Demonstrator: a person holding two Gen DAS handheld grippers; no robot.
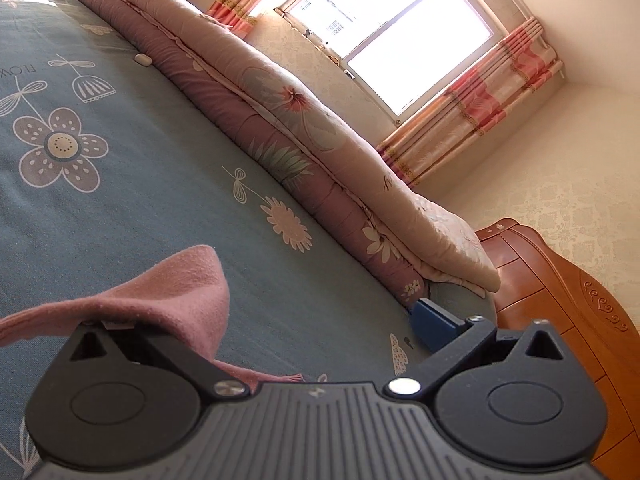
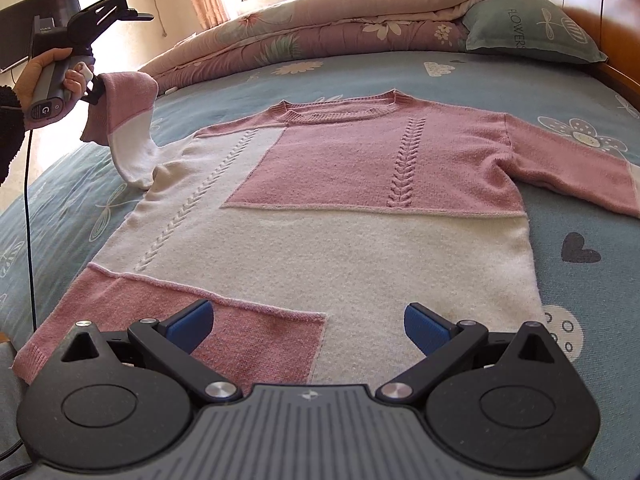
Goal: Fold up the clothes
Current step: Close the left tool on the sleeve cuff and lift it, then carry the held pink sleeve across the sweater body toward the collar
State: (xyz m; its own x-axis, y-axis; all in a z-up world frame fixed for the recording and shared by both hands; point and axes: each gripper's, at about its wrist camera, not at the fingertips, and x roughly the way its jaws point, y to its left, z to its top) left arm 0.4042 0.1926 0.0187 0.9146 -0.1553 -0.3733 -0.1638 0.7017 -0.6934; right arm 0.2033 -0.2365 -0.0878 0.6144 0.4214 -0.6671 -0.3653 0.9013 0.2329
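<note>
The pink-and-white sweater (image 2: 320, 208) lies flat, front up, across the middle of the bed (image 2: 360, 76), collar toward the rolled quilt (image 2: 304, 36) at the far edge. The left claw (image 2: 94, 92) is clamped on the cuff of one sleeve (image 2: 128, 128), lifted above the bed. The right claw (image 2: 308, 326) hovers over the hem, blue fingers (image 2: 192, 322) apart, gripping nothing.

Rolled quilt (image 2: 320, 36) along the bed's far edge — pillow (image 2: 528, 32) beside it.

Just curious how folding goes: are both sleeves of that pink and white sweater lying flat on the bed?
No, one sleeve is lifted off the bed by the left gripper.
</note>
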